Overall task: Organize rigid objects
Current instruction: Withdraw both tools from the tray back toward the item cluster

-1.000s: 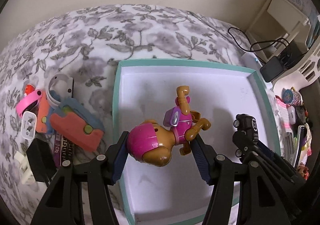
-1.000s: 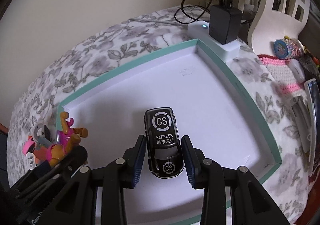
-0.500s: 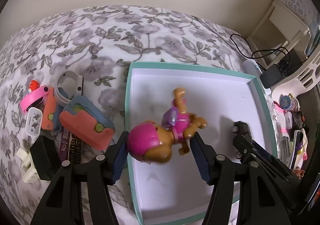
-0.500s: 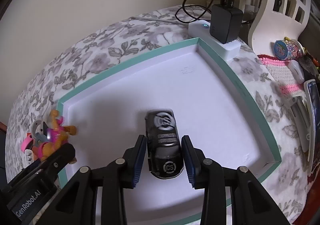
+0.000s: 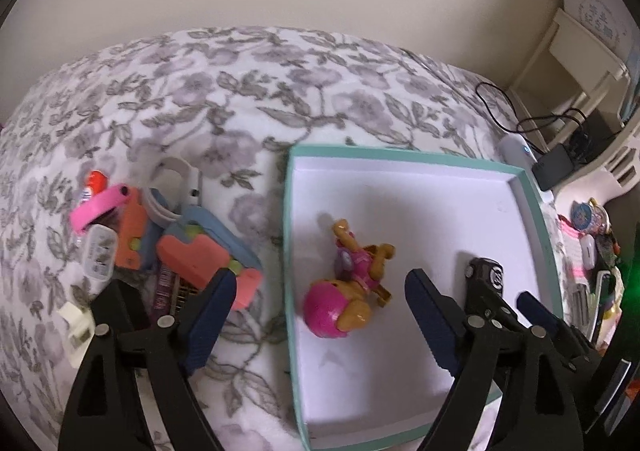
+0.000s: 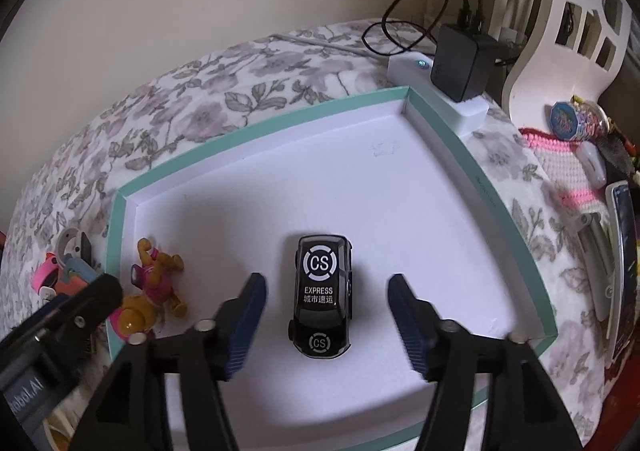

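Observation:
A pink and brown toy dog (image 5: 349, 293) lies on the white floor of the teal-rimmed box (image 5: 404, 155), near its left wall. My left gripper (image 5: 316, 315) hangs above it, jaws opening, pads well clear of the toy. A black toy car (image 6: 322, 301) marked "CS EXPRESS" stands on the box floor (image 6: 420, 211). My right gripper (image 6: 326, 325) straddles the car, jaws opening, with gaps on both sides. The toy dog (image 6: 150, 293) also shows at the left of the right wrist view, and the car (image 5: 486, 271) peeks out in the left wrist view.
Several small plastic things (image 5: 160, 243) lie heaped on the floral blanket (image 5: 240, 99) left of the box. A white power strip with a black adapter (image 6: 460, 63) sits at the box's far corner. Clutter (image 6: 600, 191) and a white chair (image 6: 560, 23) crowd the right.
Both grippers have spread their jaws. The toy dog has dropped from the left gripper onto the box floor, and the car now stands free between the right gripper's pads. The left gripper rose slightly.

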A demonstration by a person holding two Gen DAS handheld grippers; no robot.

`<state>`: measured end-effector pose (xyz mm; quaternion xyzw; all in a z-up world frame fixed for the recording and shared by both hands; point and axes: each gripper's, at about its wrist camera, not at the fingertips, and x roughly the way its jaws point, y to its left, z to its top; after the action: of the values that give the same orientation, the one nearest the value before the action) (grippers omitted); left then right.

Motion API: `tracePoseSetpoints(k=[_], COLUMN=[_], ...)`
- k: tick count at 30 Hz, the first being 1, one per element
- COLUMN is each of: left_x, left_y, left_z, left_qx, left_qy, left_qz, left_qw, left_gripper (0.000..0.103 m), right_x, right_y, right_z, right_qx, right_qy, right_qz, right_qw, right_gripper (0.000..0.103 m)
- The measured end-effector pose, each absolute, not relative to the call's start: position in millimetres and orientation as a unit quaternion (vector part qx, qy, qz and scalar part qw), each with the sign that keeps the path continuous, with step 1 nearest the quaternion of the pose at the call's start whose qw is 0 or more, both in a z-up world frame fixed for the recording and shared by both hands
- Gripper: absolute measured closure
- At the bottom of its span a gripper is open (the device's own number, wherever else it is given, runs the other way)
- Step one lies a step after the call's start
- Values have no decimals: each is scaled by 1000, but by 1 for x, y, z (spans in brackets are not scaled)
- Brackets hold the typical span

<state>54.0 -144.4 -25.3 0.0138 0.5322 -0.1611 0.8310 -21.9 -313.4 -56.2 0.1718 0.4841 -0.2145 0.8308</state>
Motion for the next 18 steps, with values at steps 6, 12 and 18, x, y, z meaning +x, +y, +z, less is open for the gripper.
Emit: tracePoseSetpoints(k=[6,12,18], left_x=[61,66,69], left_y=[-129,-113,-97], left_z=[-29,-31,-28], left_qx=[-4,-15,-28], left_qy=[542,545,536], left_qz=[-134,-103,-80], left_qw=[830,832,840], left_gripper=[16,16,3], right_x=[-20,-20,-20], right_y=[-309,-306,-303], right_z=[-53,-48,-46], right_qx=[147,134,141], right_qy=[475,461,450], right_qz=[-217,-214,-201], right_qw=[840,850,859], right_gripper=[11,0,0])
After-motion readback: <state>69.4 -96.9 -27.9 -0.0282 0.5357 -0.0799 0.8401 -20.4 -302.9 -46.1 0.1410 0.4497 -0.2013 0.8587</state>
